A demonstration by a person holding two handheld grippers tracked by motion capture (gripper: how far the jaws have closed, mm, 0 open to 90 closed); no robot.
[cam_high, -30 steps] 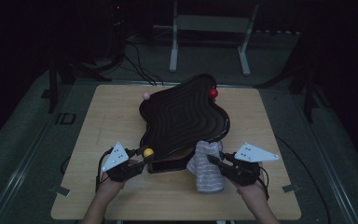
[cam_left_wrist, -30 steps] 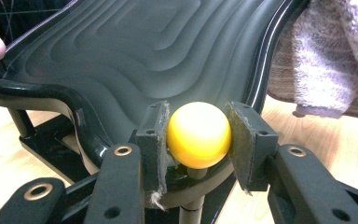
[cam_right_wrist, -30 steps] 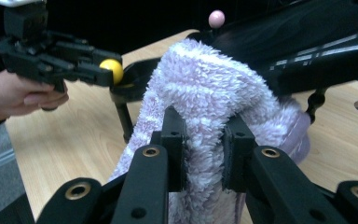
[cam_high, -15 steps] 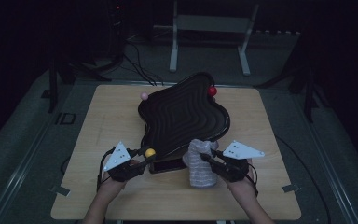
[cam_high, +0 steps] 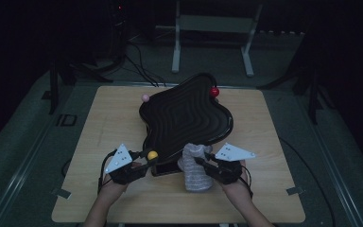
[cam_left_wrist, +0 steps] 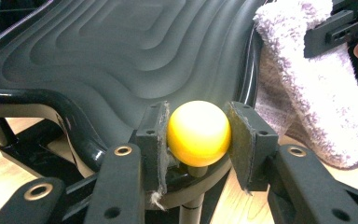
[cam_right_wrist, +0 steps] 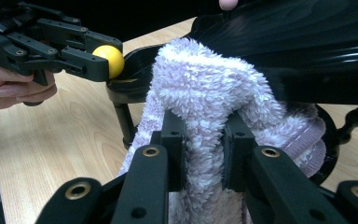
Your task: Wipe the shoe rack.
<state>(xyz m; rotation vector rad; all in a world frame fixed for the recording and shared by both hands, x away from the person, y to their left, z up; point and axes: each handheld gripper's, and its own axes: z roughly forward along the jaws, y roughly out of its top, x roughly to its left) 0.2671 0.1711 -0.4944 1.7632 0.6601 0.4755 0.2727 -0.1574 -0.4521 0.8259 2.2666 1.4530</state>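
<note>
Cloth (cam_right_wrist: 205, 116), pinched in a fold between the right gripper (cam_right_wrist: 204, 149) jaws, has moved left along the black ridged tray's (cam_high: 189, 113) near rim. Left gripper (cam_left_wrist: 198, 140) stays clamped on the yellow knob (cam_left_wrist: 198, 133), steadying the tray; wiping is under way.

Both black two-jaw tools are held low and level: left tool (cam_high: 144, 163) clamped shut, right tool (cam_high: 203, 161) likewise closed.
</note>
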